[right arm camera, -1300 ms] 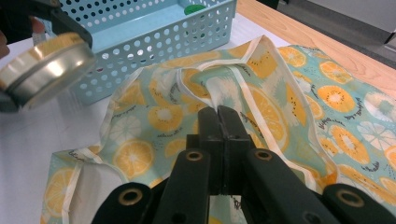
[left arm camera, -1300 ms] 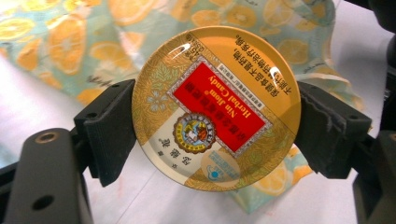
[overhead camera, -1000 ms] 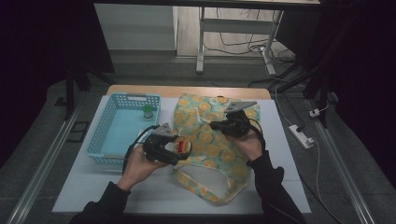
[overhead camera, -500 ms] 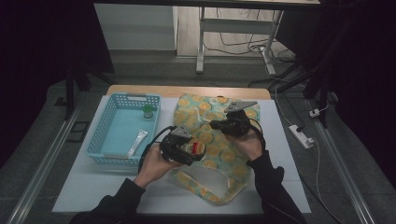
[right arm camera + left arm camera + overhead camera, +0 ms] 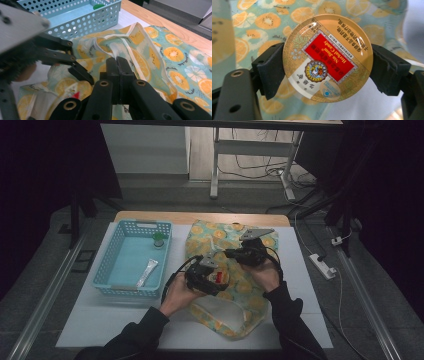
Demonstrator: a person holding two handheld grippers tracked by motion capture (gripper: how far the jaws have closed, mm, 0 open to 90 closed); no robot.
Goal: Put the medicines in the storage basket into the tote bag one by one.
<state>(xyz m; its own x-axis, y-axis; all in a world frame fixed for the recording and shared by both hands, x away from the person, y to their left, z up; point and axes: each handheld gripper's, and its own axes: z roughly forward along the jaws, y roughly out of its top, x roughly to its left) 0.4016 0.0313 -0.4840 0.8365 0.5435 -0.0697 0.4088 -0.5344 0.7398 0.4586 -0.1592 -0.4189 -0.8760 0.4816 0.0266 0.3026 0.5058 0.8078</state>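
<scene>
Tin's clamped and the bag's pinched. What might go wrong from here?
The left gripper holds the round tin by its smooth curved rim, so it may pivot or pop out. The right gripper pinches just a thin fold of the bag; if that slips, the opening may close before the tin goes in.

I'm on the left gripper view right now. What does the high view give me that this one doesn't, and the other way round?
High view alone: the blue basket left of the bag, with a green-capped item and a white tube inside, plus the right gripper over the bag's upper part.

Left gripper view alone: the round candy tin close up, its red label legible, clamped at both edges between the jaws.

Both: the tin in the left gripper, held above the fruit-print bag.
</scene>
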